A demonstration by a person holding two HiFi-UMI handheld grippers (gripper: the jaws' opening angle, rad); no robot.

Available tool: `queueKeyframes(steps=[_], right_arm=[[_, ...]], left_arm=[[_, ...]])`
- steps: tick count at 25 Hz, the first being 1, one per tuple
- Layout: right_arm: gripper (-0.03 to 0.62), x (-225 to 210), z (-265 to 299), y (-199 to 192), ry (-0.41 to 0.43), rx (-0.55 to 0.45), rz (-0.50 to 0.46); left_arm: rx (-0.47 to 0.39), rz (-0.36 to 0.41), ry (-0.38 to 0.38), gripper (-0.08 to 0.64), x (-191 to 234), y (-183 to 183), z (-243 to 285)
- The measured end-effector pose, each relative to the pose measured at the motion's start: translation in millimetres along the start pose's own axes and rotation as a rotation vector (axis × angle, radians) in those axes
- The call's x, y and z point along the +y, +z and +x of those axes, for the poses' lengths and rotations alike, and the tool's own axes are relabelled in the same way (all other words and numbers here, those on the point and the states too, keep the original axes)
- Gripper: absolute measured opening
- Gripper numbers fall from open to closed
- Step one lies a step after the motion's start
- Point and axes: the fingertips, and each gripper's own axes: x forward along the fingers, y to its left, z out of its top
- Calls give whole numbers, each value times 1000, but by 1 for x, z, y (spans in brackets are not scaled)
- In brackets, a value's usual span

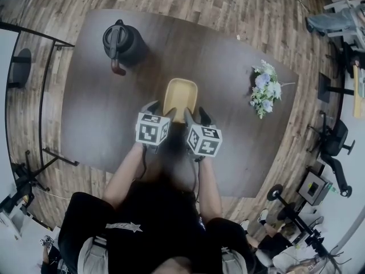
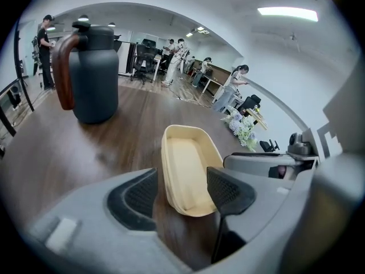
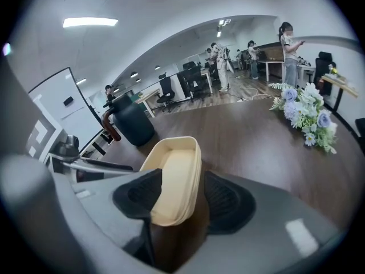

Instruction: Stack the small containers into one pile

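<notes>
the dark table (image 1: 97,113) carries only one beige pile near its middle, with no loose container anywhere on the rest of it, so the stacking looks finished or very nearly so. what may be left is pulling the tools away and perhaps a small nudge to square things up.

toward the far left of the table stands a black jug (image 1: 121,43) with a brown handle, well apart from the work. a bunch of pale flowers (image 1: 265,89) lies off to the right, also well clear.

the container pile (image 1: 180,96) sits just ahead of the person. its rim shows layered lines in both gripper views, which suggests nested trays (how many i cannot tell). the top one is empty, with a bare beige floor.

the left gripper (image 2: 182,190) straddles the pile's near end with jaws spread wide and bare table showing beside one pad, so it grips nothing. the right gripper (image 3: 182,196) is likewise released, its outer pad standing apart from the wall.
</notes>
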Motion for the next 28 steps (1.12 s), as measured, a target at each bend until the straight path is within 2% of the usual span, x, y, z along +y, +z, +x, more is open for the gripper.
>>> queueKeyframes(steps=[9,15,20,23,28], right_arm=[[236,11,-41,9,-49,-76,-20],[236,16,-87,18,-67,-208,-52],[236,21,-132,29,-70,-337,-120],[235,26,-164,35,-78,-422,-173],[205,31,-224,34,-108,-554,-259]], left_arm=[[-52,77,-34,279,-10,10,-33],[-124,167,-44,249,-27,17,-59],[-234,215,-32,213,-44,23,-92],[-333,258,-16,161,-57,29,-119],[-489,334,16,117,-87,29,-170]])
